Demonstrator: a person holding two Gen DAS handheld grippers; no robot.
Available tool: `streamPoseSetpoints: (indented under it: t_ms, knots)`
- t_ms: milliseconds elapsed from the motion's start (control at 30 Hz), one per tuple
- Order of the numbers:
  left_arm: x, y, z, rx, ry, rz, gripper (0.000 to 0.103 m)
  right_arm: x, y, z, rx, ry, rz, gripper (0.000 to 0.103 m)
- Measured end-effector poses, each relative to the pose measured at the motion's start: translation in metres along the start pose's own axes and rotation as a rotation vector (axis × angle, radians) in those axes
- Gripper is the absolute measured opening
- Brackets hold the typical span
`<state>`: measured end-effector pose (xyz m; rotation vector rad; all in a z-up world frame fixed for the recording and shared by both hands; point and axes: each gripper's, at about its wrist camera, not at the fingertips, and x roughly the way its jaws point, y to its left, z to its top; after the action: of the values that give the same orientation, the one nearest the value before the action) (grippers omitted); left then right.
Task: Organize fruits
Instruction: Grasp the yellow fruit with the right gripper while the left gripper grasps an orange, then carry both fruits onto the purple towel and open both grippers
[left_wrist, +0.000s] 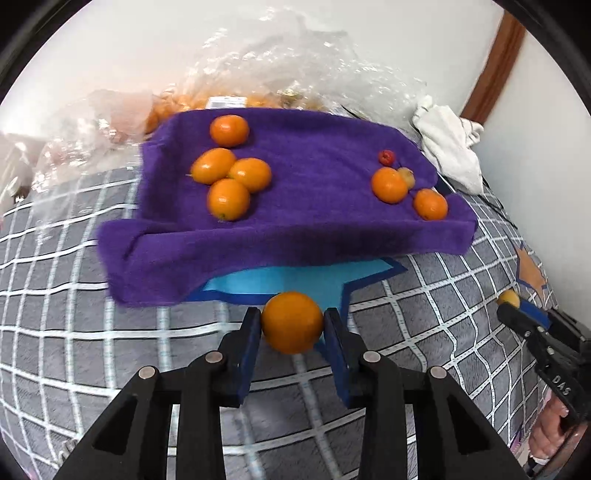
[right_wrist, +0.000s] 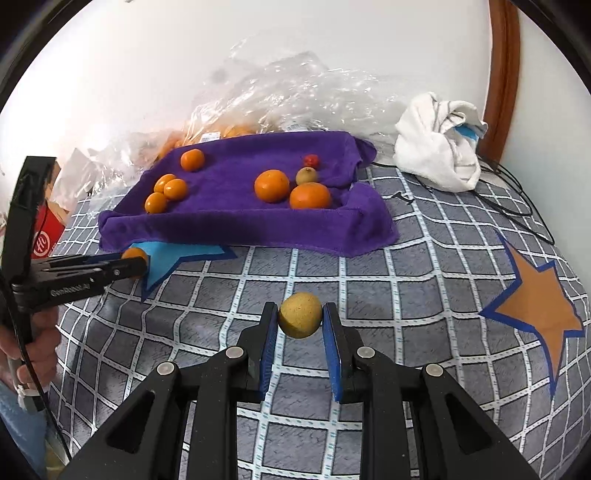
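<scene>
Left gripper (left_wrist: 292, 321): clamps an orange (left_wrist: 291, 323) at the towel's (left_wrist: 295, 243) front edge
Right gripper (right_wrist: 300, 320): grips a yellowish fruit (right_wrist: 300, 319), possibly a longan

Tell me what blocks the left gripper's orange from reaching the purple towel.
Nothing visible does. The left gripper holds the orange just short of the towel; only the towel's raised front fold lies between, low enough to pass over.

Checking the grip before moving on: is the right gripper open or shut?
Shut on the yellow fruit: both jaws of the right gripper press its sides.
</scene>
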<state>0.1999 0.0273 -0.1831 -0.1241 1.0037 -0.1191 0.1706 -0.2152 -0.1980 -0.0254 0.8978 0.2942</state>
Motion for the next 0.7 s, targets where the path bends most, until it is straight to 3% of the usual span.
streamPoseSetpoints:
  t_ms: [367,700]
  knots:
    - [-0.053,0.052,0.030,-0.088,-0.110,0.038,0.033,0.002,0.027,0.040,-0.081,-0.046,-0.006,0.024]
    - [-0.062,0.072,0.062,-0.109,-0.155,0.061,0.033,0.032,0.035,0.088,0.008,-0.040,0.079,0.024]
